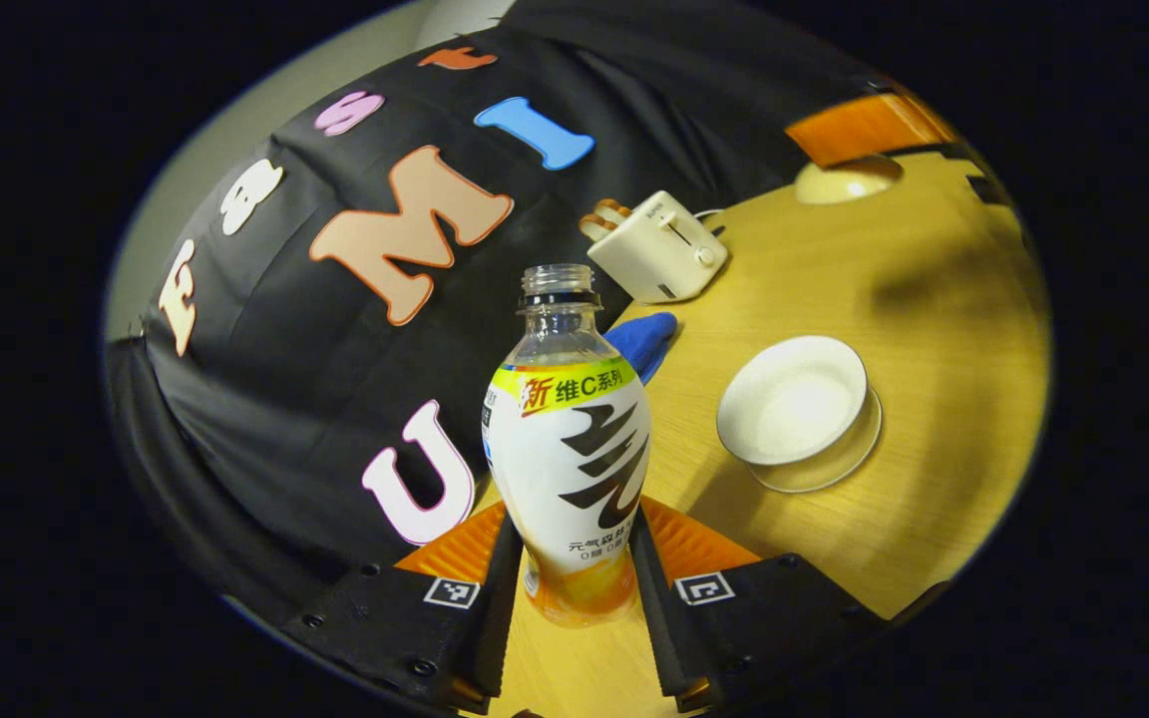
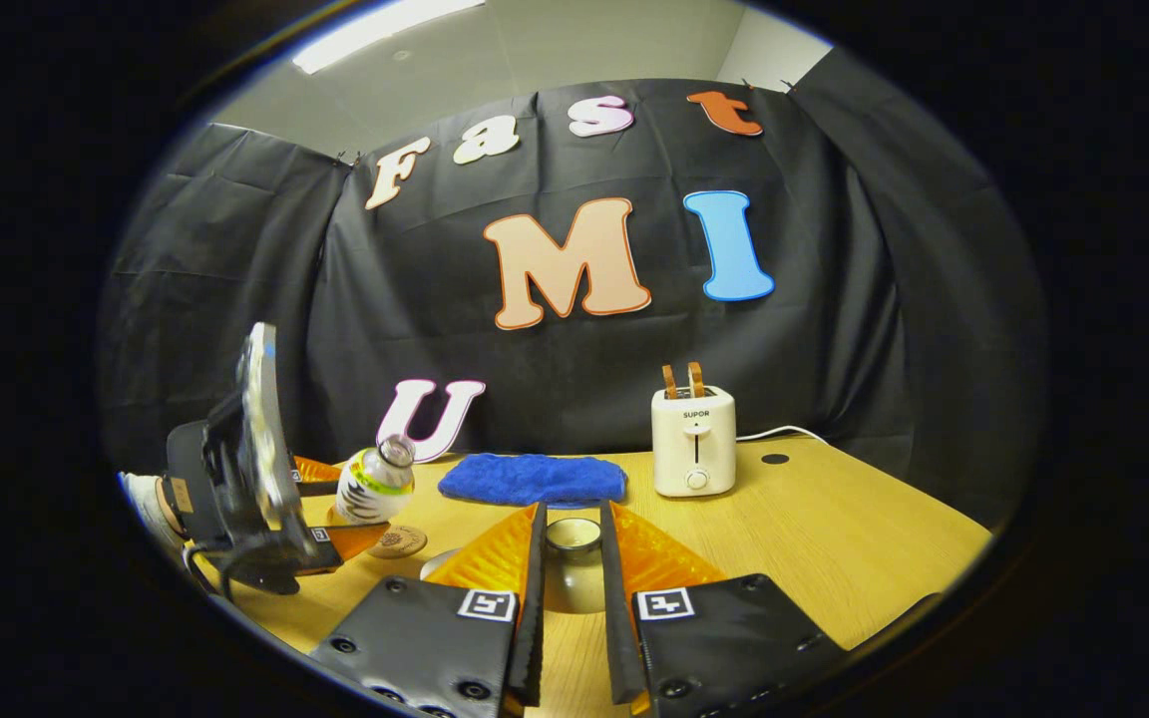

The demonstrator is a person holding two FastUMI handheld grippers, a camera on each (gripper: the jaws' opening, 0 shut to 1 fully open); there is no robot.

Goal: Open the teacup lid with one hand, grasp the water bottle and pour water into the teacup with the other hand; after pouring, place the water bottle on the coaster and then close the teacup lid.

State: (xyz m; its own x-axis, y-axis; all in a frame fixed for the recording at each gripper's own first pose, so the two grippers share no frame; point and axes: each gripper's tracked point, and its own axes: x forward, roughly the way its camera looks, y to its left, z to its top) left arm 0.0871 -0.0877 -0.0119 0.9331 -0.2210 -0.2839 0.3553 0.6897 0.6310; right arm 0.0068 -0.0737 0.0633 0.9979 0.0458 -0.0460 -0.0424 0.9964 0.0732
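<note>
One water bottle (image 1: 569,469), one teacup (image 1: 794,404), one toaster (image 2: 694,441), one blue cloth (image 2: 533,479), one coaster (image 2: 397,541).

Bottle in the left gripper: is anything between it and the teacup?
Nothing visible. Bare table separates the bottle from the open teacup; the right gripper holds the lid away.

In the left gripper view the left tongs (image 1: 574,588) stand closed on the bottle (image 1: 568,454), one finger (image 1: 490,598) pressing each side of its lower body, and the view is canted. In the right gripper view the right tongs (image 2: 573,598) are level and narrowly parted, their fingers (image 2: 532,598) flanking the lid (image 2: 573,538); whether they press on it cannot be told. Farther off to the left there, the left tongs (image 2: 320,514) reach in sideways, holding the bottle (image 2: 373,486) tilted.
</note>
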